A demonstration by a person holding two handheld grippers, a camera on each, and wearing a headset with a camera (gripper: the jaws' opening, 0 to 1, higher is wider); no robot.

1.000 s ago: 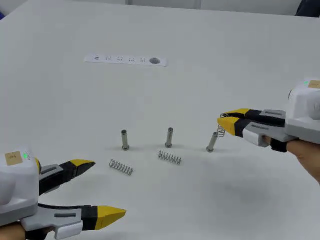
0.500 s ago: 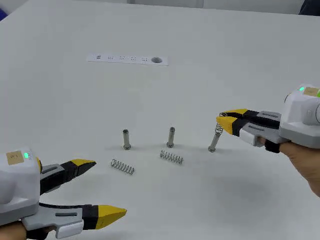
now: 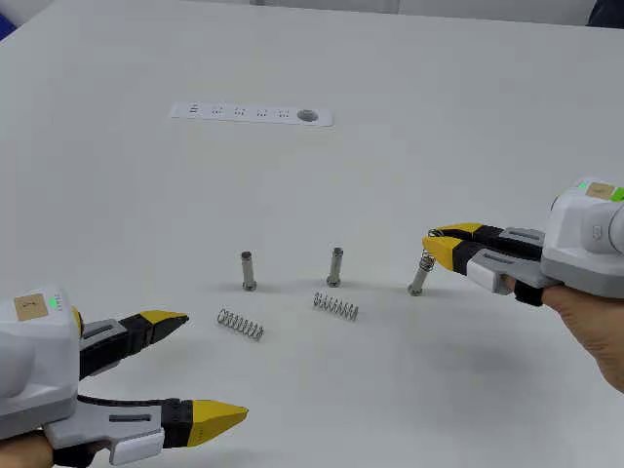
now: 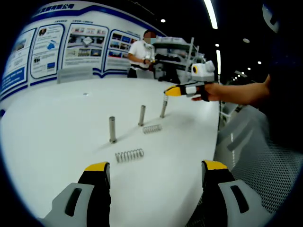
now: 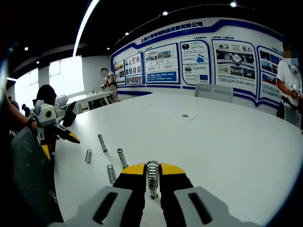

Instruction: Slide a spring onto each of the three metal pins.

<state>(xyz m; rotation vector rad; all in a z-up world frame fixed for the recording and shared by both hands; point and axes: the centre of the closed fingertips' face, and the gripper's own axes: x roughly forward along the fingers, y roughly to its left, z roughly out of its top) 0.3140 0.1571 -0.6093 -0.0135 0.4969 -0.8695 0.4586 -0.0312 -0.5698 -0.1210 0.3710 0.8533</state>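
steel spring in right claw, pin mostly hidden

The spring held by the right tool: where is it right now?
Head view, right side: the spring is pinched between the right tool's yellow tips and sits over the top of the rightmost pin.

Head view: bright, even overhead light; white table nearly blown out; faint soft shadows by pins; focus sharp. Gripper views: heavy fisheye bend at edges; ceiling strip lights glare; far bg dim, slightly soft.
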